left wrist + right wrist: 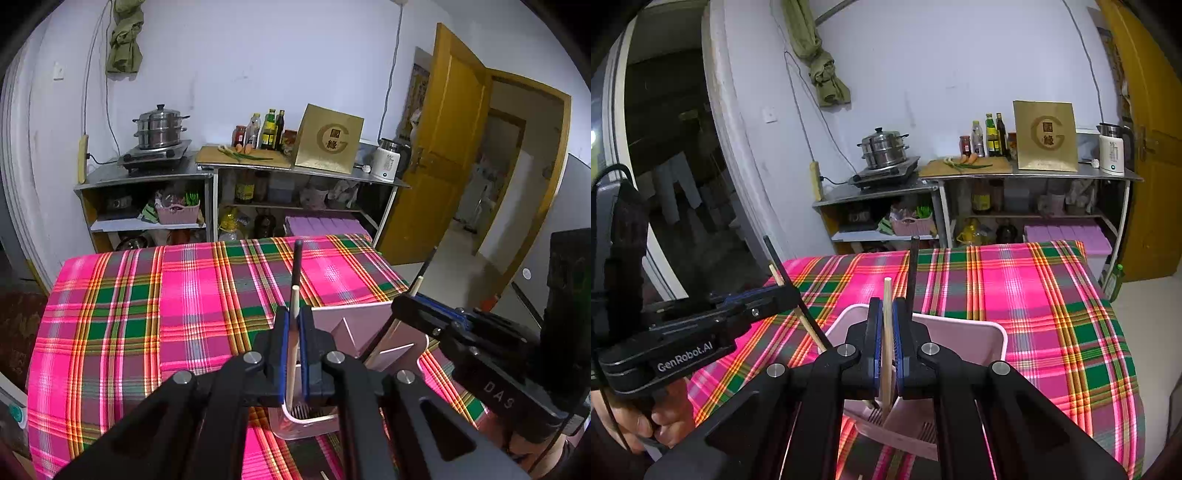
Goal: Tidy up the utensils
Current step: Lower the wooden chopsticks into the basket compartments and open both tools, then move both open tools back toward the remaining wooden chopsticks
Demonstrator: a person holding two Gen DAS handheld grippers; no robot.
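Chopsticks first: the left gripper (293,325) is clamped tight on a pale wooden chopstick (294,314) and a dark chopstick (297,266), both upright, lower ends down inside the pink utensil holder (321,424). The right gripper (885,325) is likewise clenched on a light chopstick (887,332), with a black chopstick (914,273) rising just beside its right finger, tips dipping into the same holder near the slotted bottom. The holder stands on the plaid tablecloth (147,314), close to the near edge of the table, and its rim wraps round both pairs. The two tools crowd each other over the holder: in the right wrist view the left one sits just to the left, a hand (639,417) on its handle. Beyond the holder the cloth lies wide open to the far edge, where the metal shelf unit (207,177) stands against the wall.
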